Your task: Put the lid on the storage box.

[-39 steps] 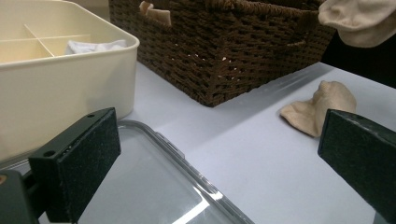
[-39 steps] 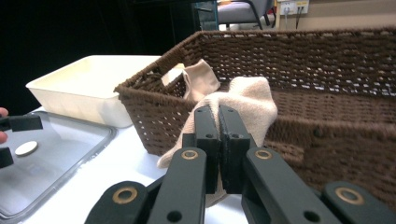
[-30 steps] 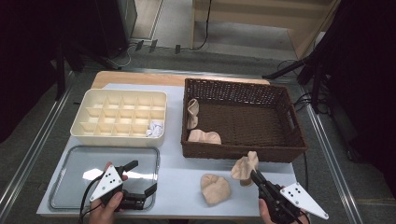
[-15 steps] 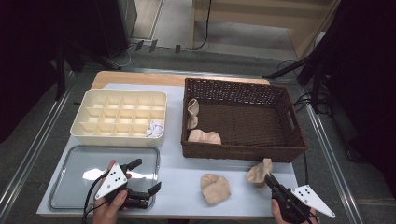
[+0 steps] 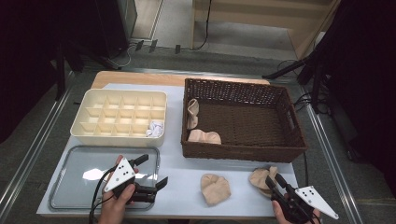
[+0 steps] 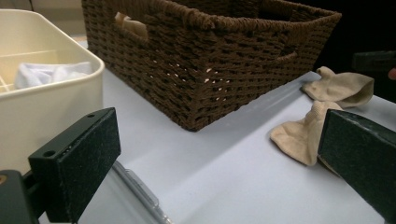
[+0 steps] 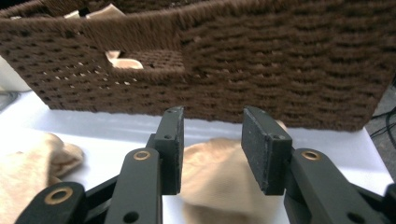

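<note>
Two beige socks lie on the white table in front of the brown wicker basket: one in the middle, one at the right. My right gripper sits just behind the right sock, open, its pads a little apart with nothing pinched between them. The middle sock lies to its left. My left gripper hovers wide open over the right edge of the metal tray. Between its jaws, the left gripper faces the basket and both socks.
Two more beige socks lie at the basket's left end. A cream divided organizer at the back left holds a white cloth in one cell. The table's front edge is close to both hands.
My right gripper came down and back toward the front edge with the sock, then let it go; the sock now lies on the table. My left gripper shifted slightly right.
</note>
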Tool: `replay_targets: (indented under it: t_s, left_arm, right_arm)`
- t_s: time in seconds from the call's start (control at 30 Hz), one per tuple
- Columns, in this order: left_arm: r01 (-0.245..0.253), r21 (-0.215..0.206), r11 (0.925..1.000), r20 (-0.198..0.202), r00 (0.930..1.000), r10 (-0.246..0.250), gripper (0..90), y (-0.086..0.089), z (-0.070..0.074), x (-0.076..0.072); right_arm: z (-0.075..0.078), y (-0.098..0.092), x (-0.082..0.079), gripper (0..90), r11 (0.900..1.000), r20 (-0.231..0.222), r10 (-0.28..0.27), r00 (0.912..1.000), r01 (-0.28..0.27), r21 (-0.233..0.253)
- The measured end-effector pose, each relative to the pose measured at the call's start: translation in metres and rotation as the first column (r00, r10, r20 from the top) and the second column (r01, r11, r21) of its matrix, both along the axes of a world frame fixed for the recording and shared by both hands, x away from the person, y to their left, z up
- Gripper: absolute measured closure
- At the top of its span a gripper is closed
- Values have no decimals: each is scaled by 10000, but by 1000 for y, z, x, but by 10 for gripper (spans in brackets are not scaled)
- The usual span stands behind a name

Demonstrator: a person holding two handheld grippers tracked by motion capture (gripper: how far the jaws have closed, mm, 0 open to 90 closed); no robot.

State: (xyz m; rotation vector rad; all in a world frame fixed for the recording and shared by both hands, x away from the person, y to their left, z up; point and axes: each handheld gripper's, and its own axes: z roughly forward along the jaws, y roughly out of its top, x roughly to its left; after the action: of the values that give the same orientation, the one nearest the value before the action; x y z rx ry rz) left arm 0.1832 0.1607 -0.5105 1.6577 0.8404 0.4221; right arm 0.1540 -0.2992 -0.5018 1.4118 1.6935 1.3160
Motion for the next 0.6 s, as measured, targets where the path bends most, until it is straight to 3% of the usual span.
replay_targets:
  t_s: [0.17, 0.3, 0.6]
  left_arm:
    - [133, -7, 9999, -98, 9999, -133, 0, -5, -2, 1]
    - [286, 20, 9996, -349, 9990, -285, 0, -13, -3, 0]
    - [172, 228, 9996, -619, 9980, -157, 3, -23, -4, -3]
  right_arm:
    - [6, 16, -5, 600, 9997, 139, 243, 9996, -242, -65]
    - [6, 44, -10, 600, 9957, 122, 929, 9956, -928, -69]
    - [0, 82, -10, 585, 9826, -360, 1851, 9821, -1845, 210]
